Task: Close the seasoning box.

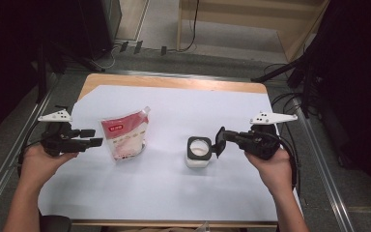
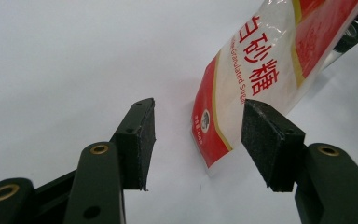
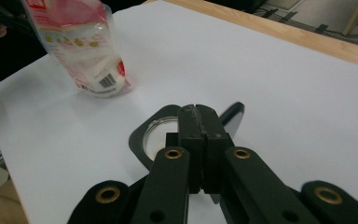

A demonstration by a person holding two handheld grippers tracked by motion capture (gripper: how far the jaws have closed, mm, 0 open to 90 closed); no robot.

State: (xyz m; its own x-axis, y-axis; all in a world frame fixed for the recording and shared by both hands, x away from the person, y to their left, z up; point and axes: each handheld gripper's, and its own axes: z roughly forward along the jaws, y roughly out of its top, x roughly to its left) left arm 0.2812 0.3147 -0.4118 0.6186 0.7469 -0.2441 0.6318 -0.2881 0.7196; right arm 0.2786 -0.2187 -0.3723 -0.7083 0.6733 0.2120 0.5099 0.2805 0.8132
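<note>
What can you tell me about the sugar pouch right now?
The sugar pouch is a glossy plastic stand-up bag, red at top and edges with a clear middle showing white sugar, red Chinese lettering on one face and a barcode low on the other. It has a spout at one top corner. It stands upright, leaning slightly, on the white sheet, left of the jar. Nothing grips it: the left gripper points at it with jaws open and apart from it.
</note>
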